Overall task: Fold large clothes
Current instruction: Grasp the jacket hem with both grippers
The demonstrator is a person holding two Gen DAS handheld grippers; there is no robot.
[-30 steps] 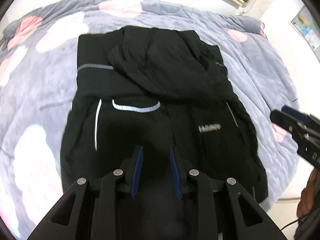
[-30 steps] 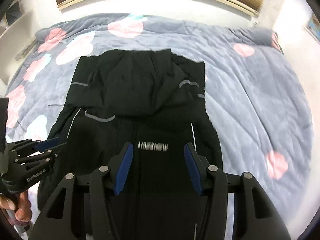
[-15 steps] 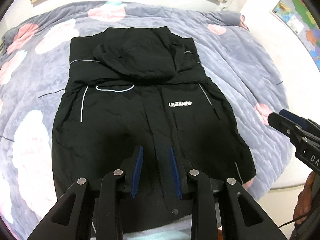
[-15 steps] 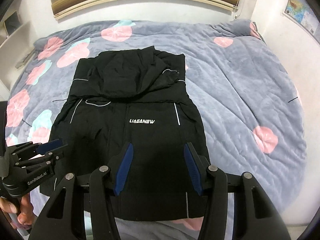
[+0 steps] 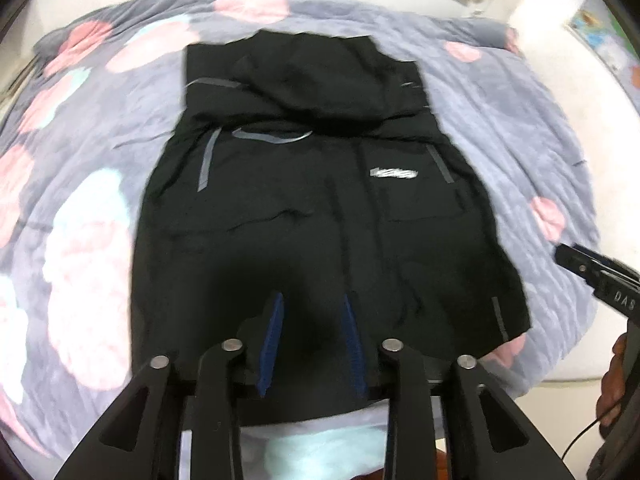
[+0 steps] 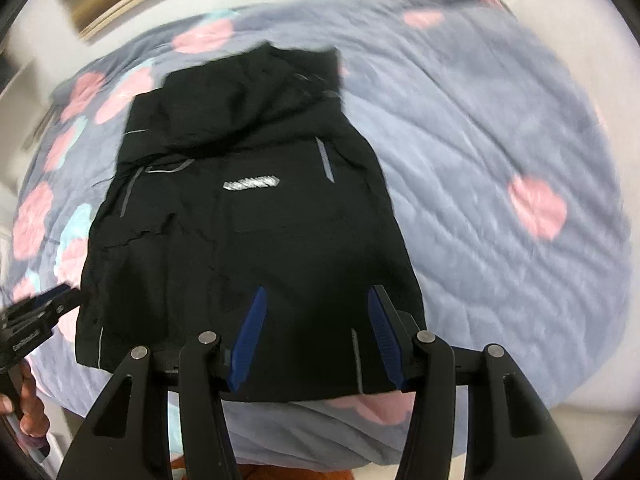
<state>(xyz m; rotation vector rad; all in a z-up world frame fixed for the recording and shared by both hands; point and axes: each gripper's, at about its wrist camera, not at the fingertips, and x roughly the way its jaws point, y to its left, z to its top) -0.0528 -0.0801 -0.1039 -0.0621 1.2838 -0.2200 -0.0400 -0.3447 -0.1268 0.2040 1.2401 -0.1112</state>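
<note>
Jaws: your left gripper [image 5: 311,338] has just been opening, nothing between; your right gripper [image 6: 316,336] spread, empty. Black jacket [image 5: 320,208]: flat on bedspread [image 5: 520,128], hem at 6 o'clock, now nearer — ready for gripping.

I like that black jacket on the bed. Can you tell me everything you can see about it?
The black jacket lies flat on a grey blanket with pink flowers. Its hood is folded down over the chest. It looks thin and crinkly, with grey reflective stripes and a white, blurred logo. Its bottom edge lies nearest the cameras. Neither gripper holds it.
</note>
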